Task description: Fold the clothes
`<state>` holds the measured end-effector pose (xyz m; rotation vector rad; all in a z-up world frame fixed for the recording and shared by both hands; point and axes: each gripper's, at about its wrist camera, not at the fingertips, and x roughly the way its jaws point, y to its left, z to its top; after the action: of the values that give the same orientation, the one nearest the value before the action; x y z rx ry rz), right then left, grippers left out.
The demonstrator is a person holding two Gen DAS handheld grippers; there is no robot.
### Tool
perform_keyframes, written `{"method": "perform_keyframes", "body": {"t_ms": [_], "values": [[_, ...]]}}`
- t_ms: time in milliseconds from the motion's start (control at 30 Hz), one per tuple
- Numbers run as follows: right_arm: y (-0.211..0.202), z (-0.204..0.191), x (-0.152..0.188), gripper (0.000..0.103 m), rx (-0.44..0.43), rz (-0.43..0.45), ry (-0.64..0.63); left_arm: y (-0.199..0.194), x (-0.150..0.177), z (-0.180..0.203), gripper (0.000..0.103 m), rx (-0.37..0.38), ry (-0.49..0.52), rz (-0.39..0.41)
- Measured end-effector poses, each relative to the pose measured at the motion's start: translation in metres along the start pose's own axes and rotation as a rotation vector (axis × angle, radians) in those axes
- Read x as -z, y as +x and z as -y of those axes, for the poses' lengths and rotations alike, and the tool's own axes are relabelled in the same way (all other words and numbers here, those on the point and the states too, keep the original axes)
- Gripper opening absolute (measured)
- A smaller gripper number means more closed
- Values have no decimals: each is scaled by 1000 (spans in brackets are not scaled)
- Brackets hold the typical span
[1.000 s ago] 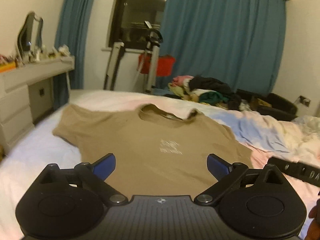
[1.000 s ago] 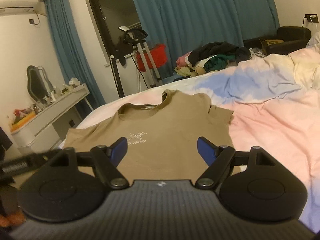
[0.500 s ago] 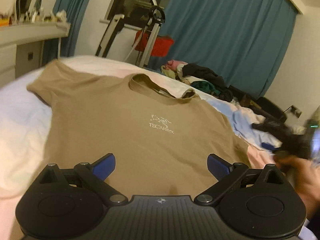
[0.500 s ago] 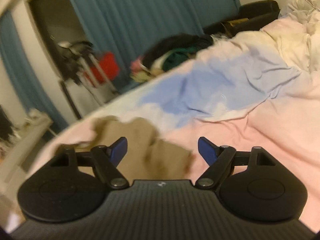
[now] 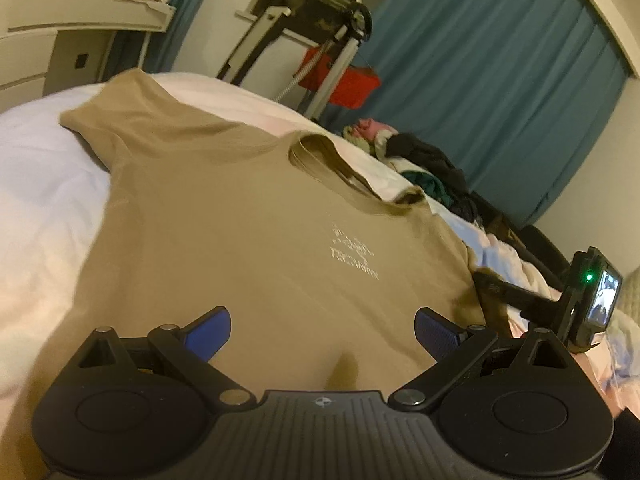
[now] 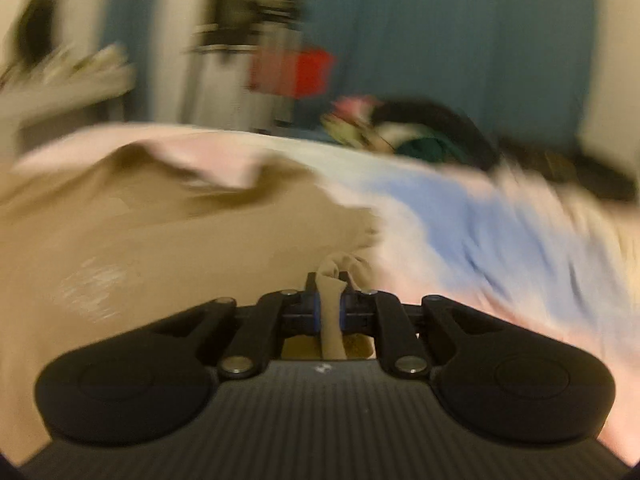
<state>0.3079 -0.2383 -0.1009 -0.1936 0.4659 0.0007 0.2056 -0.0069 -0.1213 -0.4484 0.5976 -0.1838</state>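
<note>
A bed (image 5: 36, 168) covered by a pastel duvet (image 6: 460, 216) in pink, white and pale blue carries a tan T-shirt (image 5: 240, 240), spread front-up with its white chest print showing and one sleeve reaching toward the bed's far corner. Beyond the shirt's collar, a heap of dark, green and pink clothes (image 5: 424, 164) sits apparently at the bed's far edge.

My right wrist picture is all smeared, so I can't read the white print (image 6: 94, 286) on the tan T-shirt (image 6: 180, 248). The clothes pile (image 6: 404, 128) behind the shirt is only fuzzy blobs. The shirt's bottom edge hides under my left gripper (image 5: 322, 330).
</note>
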Motion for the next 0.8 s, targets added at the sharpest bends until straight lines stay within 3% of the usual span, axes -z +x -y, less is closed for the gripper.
{"method": "perform_keyframes", "body": {"t_ms": [133, 233, 333, 367, 400, 500, 600, 667, 800], "values": [[-7, -65, 4, 11, -101, -19, -194, -11, -5, 0, 99, -9, 3, 38], [-4, -87, 13, 13, -159, -98, -215, -17, -6, 2, 99, -16, 7, 53], [-17, -85, 15, 17, -224, -93, -215, -18, -6, 3, 99, -17, 8, 46], [-24, -80, 13, 28, -250, -85, -199, -18, -6, 4, 99, -16, 8, 42], [-31, -71, 10, 41, -281, -78, -156, -19, -5, 4, 99, -14, 10, 40], [-52, -41, 1, 56, -333, -21, 17, -19, -3, 6, 99, -8, 18, 36], [-49, -2, -8, 57, -319, 17, 257, -16, -1, 5, 99, -11, 19, 24], [-26, 16, -12, 58, -257, -22, 383, -12, 1, 4, 99, -17, 20, 17], [29, 29, -14, 58, -196, -126, 480, -7, 4, 3, 99, -29, 26, 5]]}}
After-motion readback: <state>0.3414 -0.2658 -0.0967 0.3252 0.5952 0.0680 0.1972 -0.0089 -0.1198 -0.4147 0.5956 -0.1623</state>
